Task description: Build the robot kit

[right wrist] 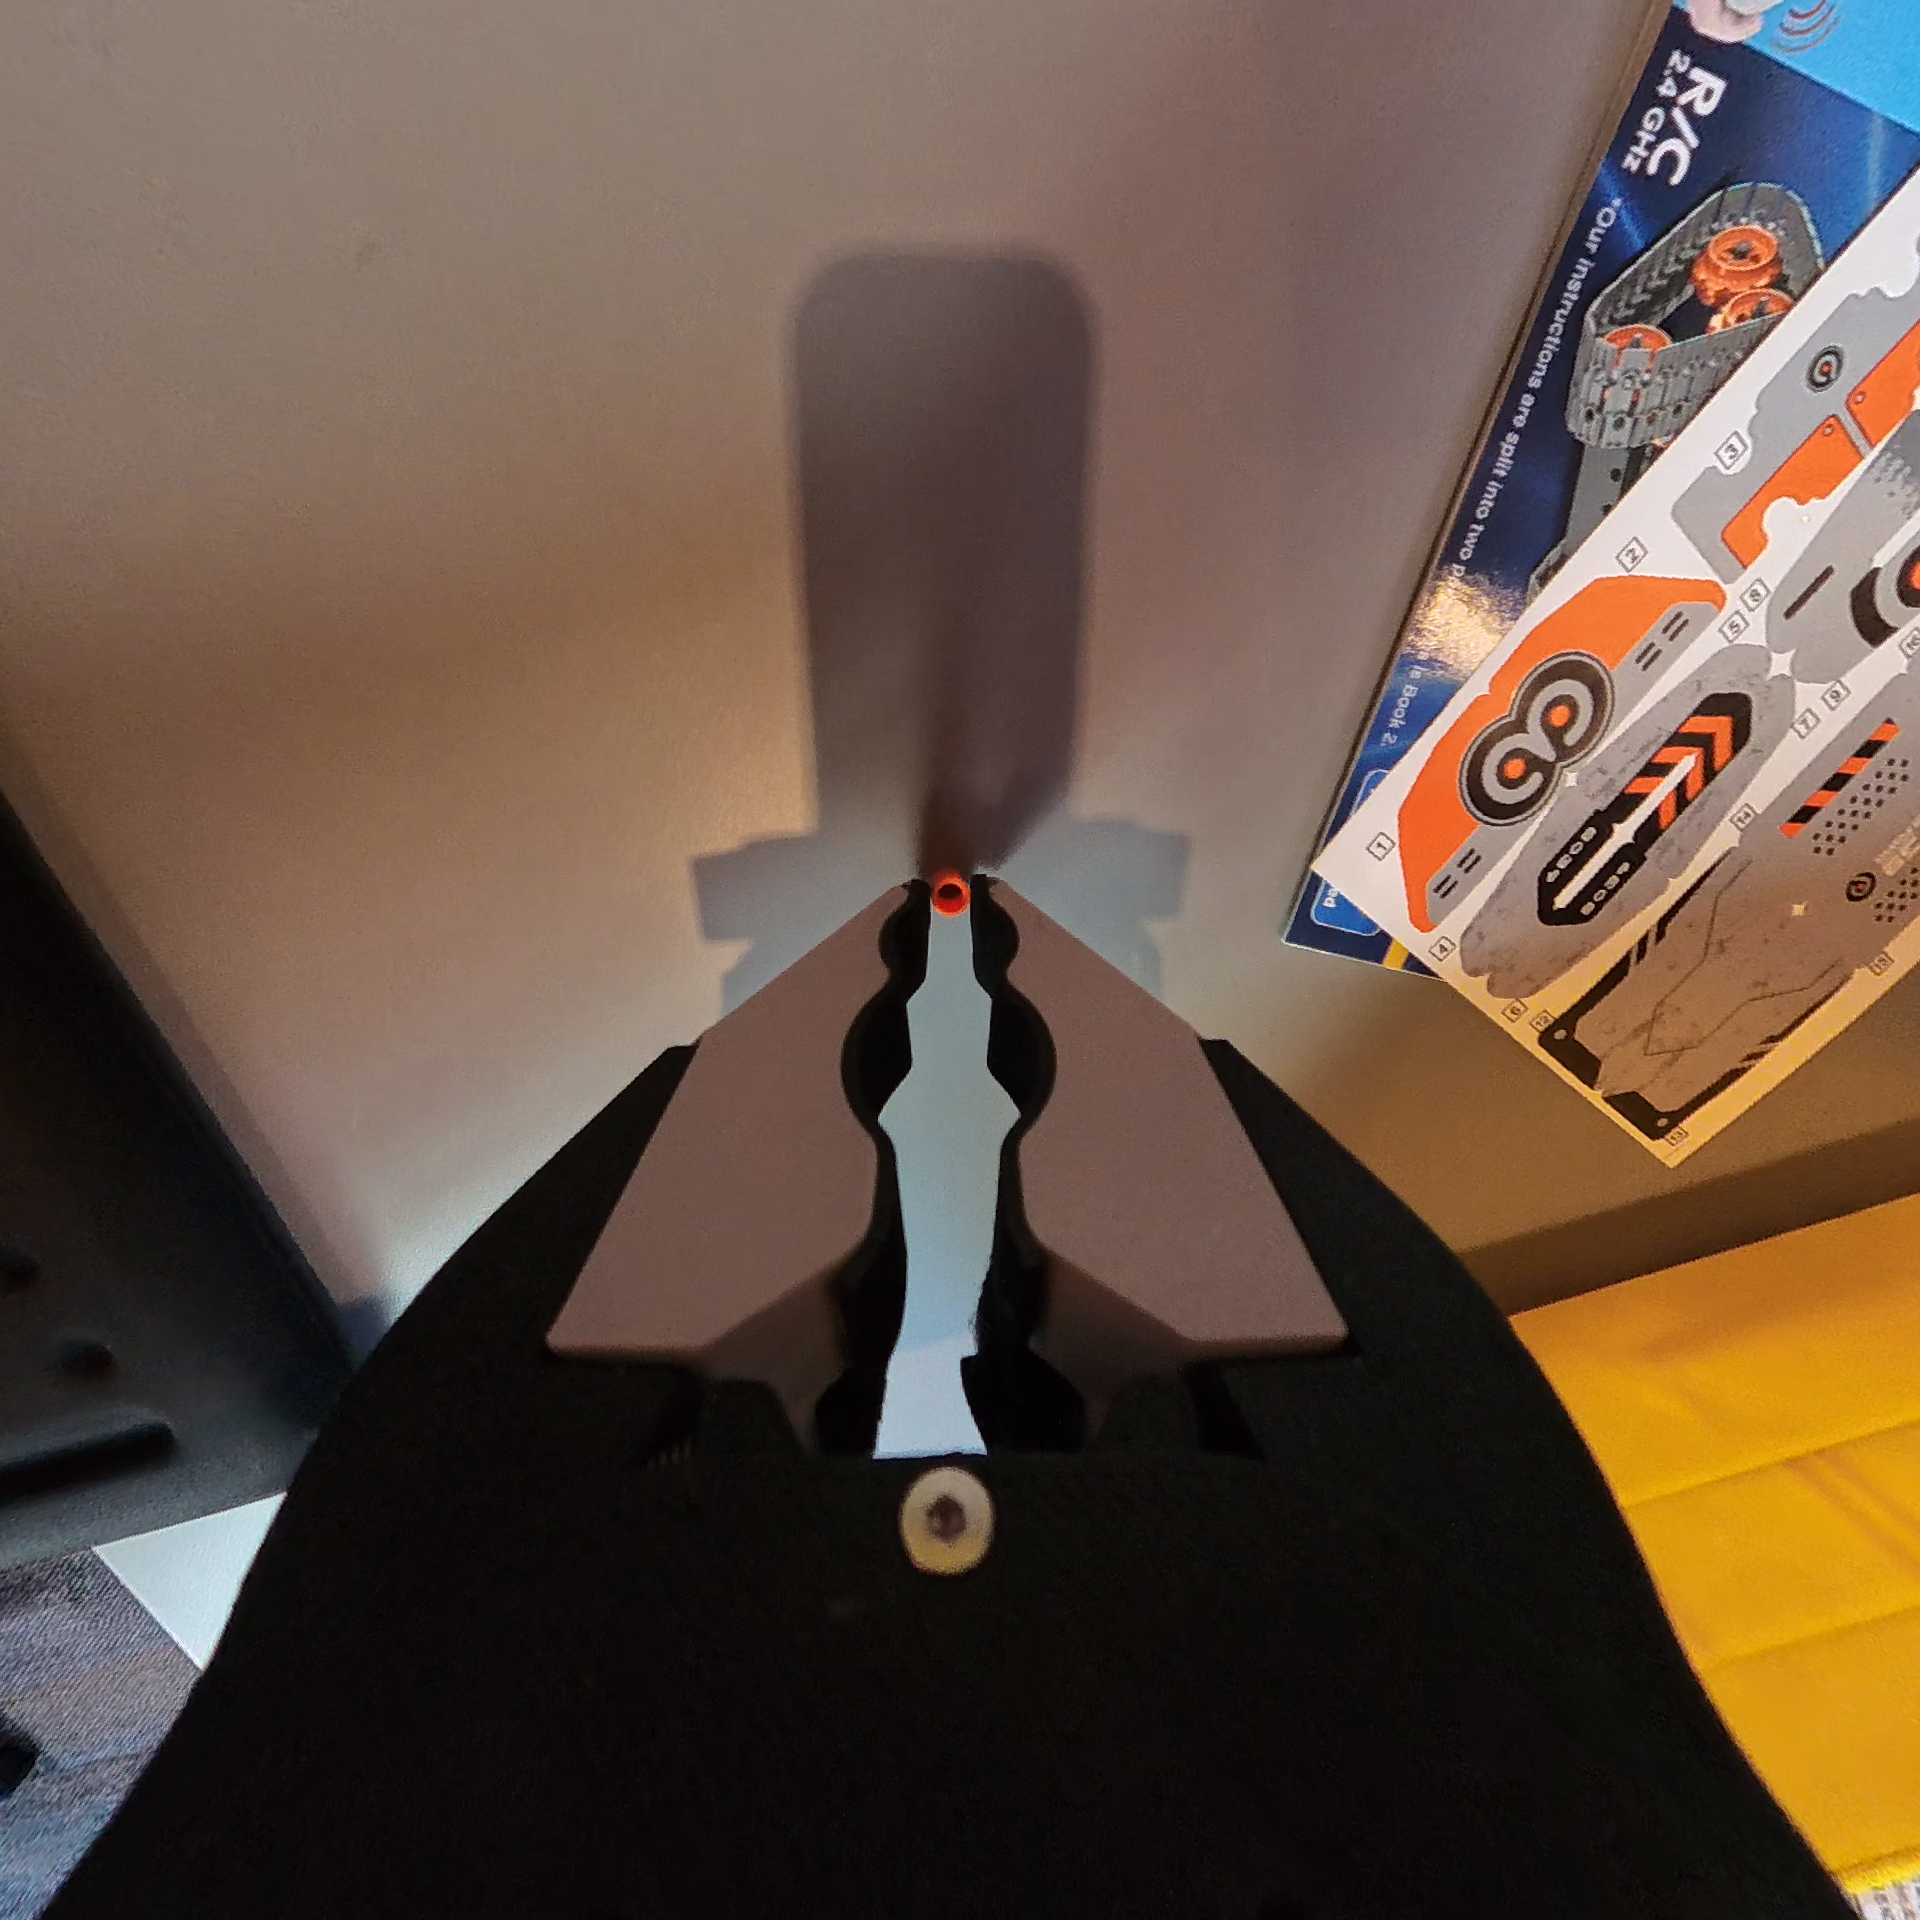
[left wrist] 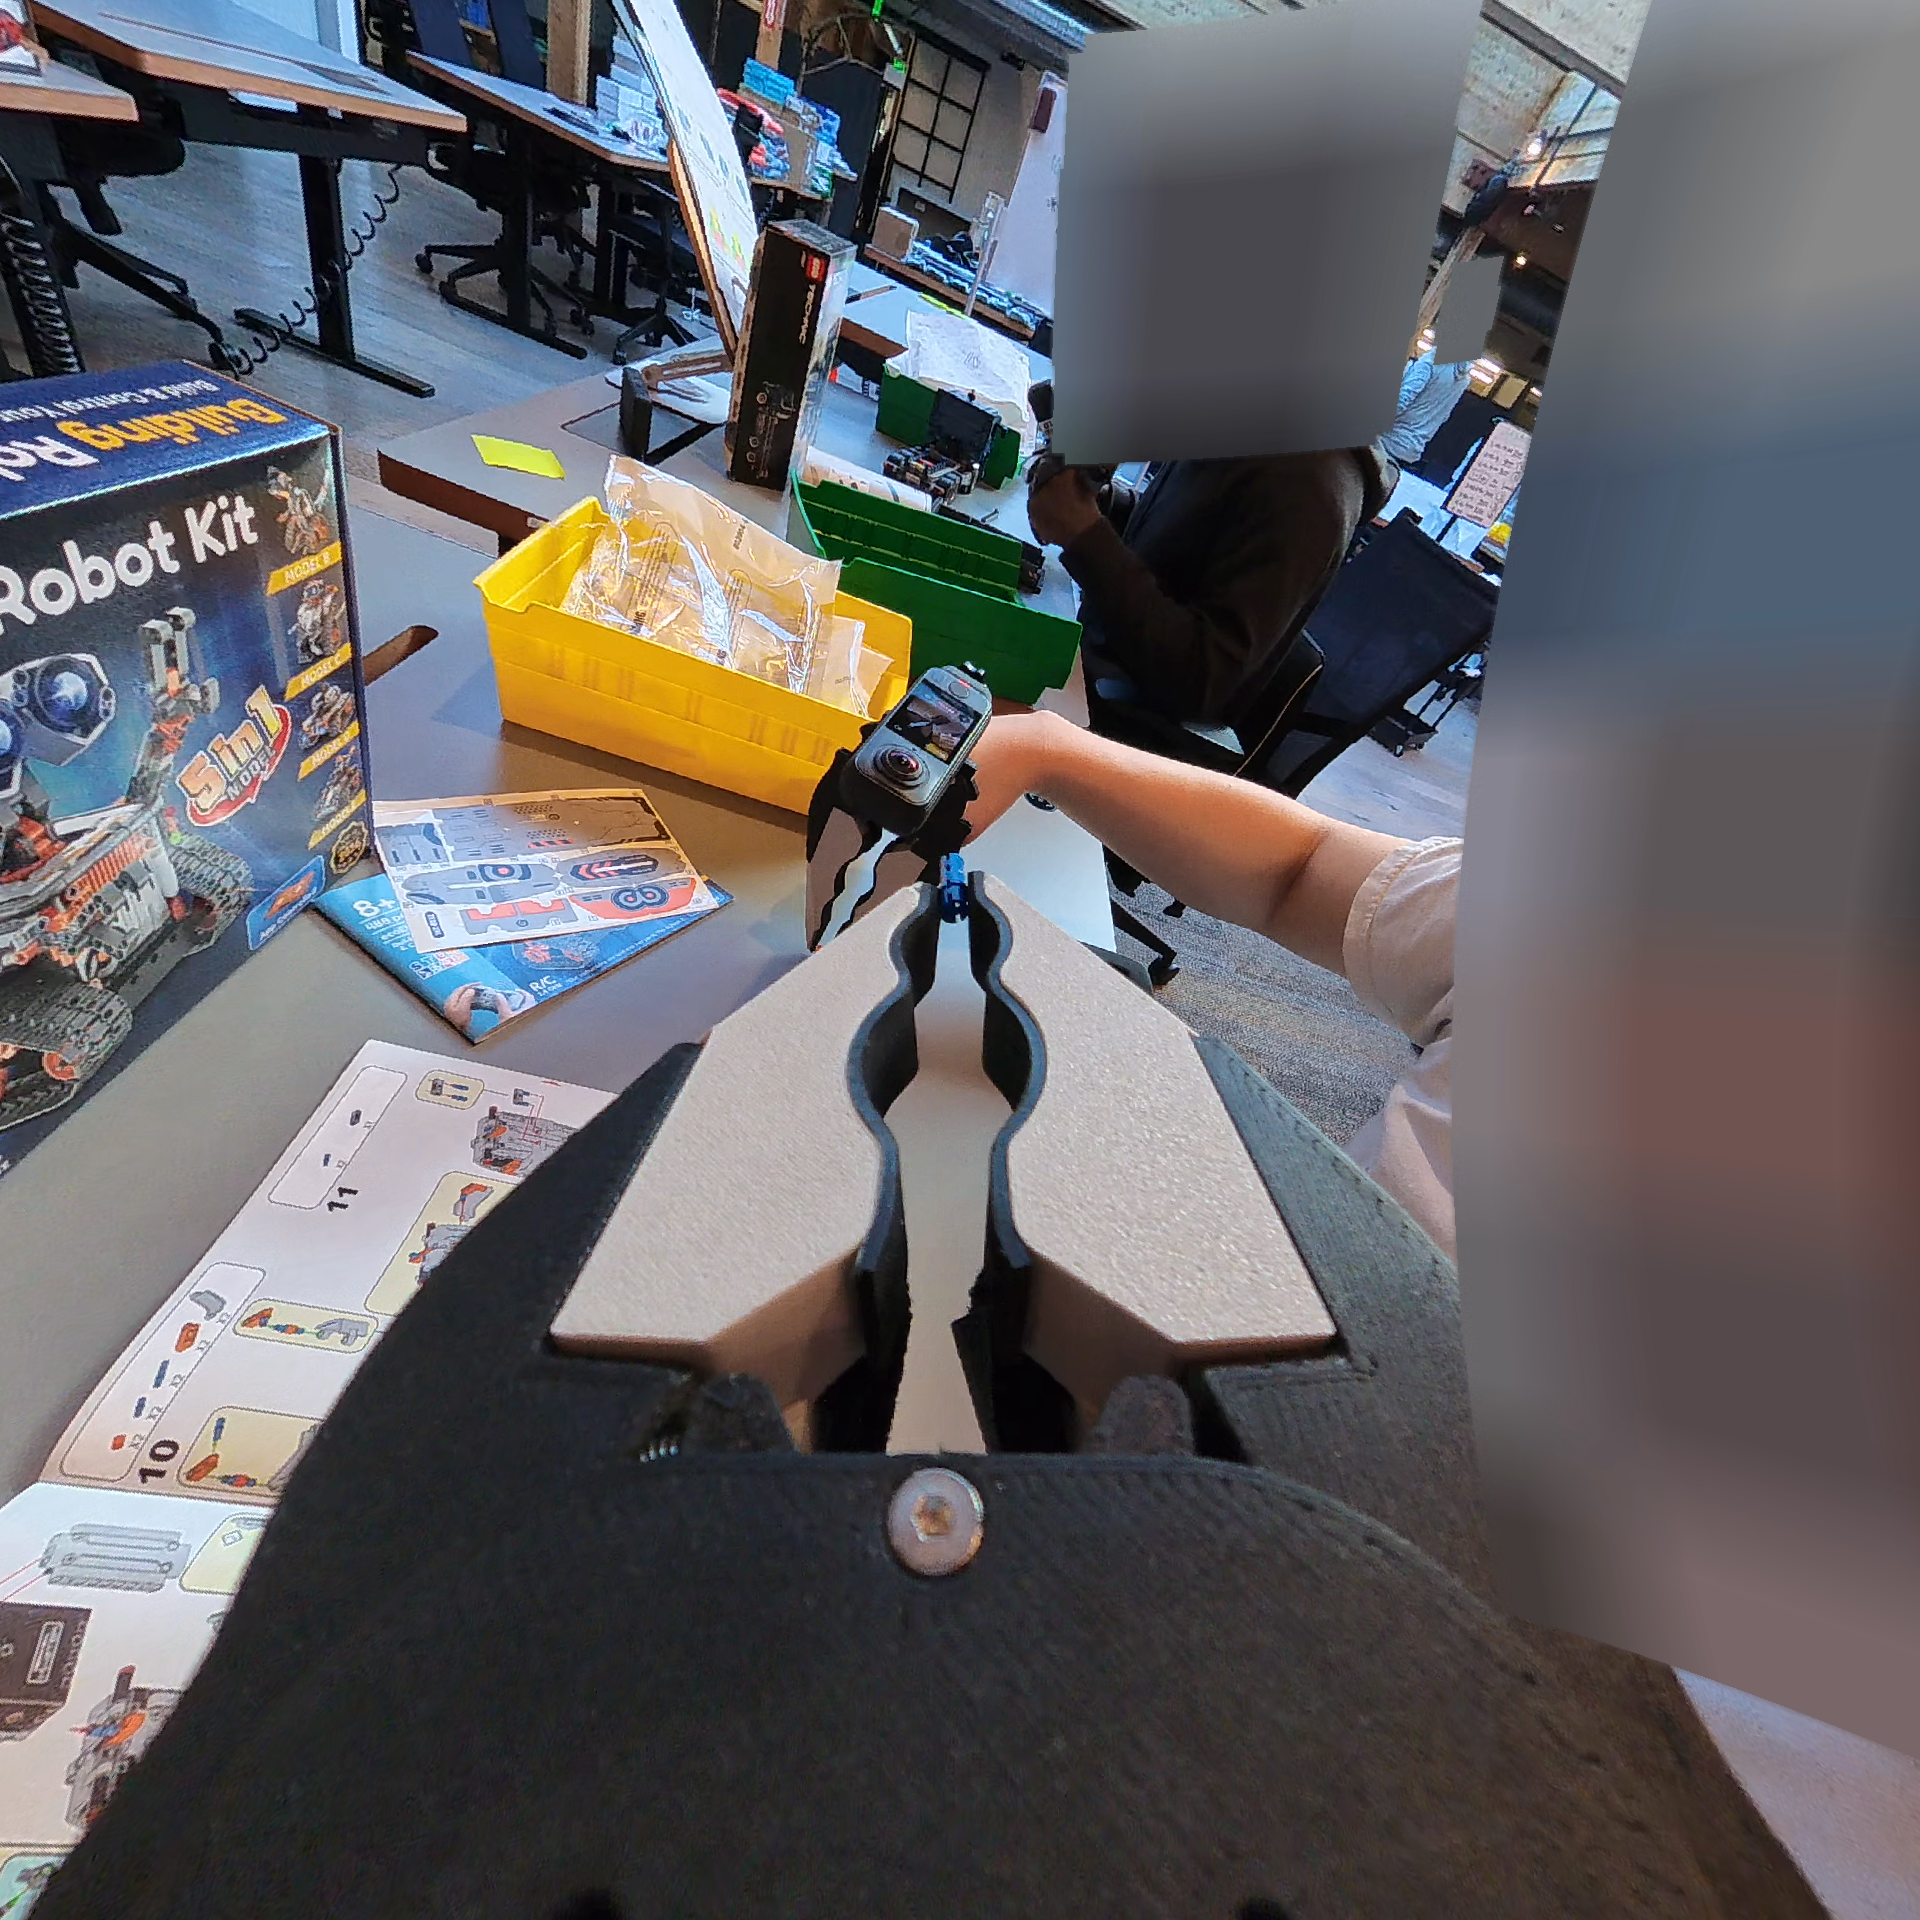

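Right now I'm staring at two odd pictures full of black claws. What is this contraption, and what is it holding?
No robot here: a person holds a hand-held gripper in each hand, each carrying a camera looking along its fingers.

The left wrist view shows the left gripper pinching a small blue pin, with the other gripper and the person's arm beyond it. On the grey table sit a robot kit box, a yellow bin of plastic bags, a sticker sheet and an open instruction booklet.

The right wrist view looks down at the table: the right gripper pinches a small orange piece.
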`<state>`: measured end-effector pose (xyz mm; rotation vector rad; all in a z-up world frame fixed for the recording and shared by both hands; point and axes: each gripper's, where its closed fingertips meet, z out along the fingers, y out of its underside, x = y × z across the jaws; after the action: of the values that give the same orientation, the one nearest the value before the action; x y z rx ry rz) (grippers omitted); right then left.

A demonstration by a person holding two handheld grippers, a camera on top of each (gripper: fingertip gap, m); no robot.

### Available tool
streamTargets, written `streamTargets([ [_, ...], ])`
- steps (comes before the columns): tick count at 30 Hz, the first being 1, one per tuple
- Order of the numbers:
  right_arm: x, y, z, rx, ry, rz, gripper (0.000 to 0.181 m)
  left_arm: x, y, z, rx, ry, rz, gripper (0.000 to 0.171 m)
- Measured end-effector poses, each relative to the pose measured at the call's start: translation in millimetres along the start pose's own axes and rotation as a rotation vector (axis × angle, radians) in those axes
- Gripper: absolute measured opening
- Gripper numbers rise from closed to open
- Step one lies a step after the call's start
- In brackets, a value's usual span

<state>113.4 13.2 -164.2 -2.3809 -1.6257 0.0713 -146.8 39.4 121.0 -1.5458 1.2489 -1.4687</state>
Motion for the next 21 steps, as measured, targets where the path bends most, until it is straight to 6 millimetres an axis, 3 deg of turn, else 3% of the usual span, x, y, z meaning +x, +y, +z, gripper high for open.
streamTargets([
  [21, -0.7, 1.5, 1.0, -0.020, -0.011, -0.007, 0.007, 0.5, 0.3, -0.5, -0.001, 0.003, -0.005, 0.003],
])
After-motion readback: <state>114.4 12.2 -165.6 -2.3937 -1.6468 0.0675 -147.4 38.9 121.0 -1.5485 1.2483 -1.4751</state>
